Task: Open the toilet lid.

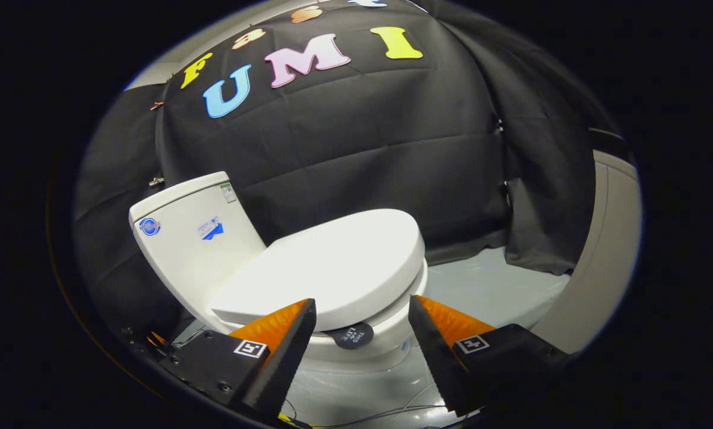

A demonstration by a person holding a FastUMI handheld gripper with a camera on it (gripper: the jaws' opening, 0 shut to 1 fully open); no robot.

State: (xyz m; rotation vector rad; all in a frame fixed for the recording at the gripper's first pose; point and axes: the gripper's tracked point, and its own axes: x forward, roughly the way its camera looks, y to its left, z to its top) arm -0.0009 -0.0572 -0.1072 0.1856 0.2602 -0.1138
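Observation:
A white toilet stands just ahead of the fingers, its lid [338, 262] lying flat and closed over the bowl [380, 342]. The white tank [192, 241] rises behind the lid, carrying a few small stickers. A round dark sticker [353, 335] sits on the bowl under the lid's near edge. My gripper [362, 310] is open, its two fingers spread wide to either side of the lid's near edge, slightly short of it. Nothing is between the fingers.
Black cloth forms the booth wall behind and around the toilet. Grey floor [487, 286] spreads beyond the bowl toward the cloth's hem. A pale wall panel [606, 250] curves past the cloth. Thin cables [392, 411] lie on the floor below the fingers.

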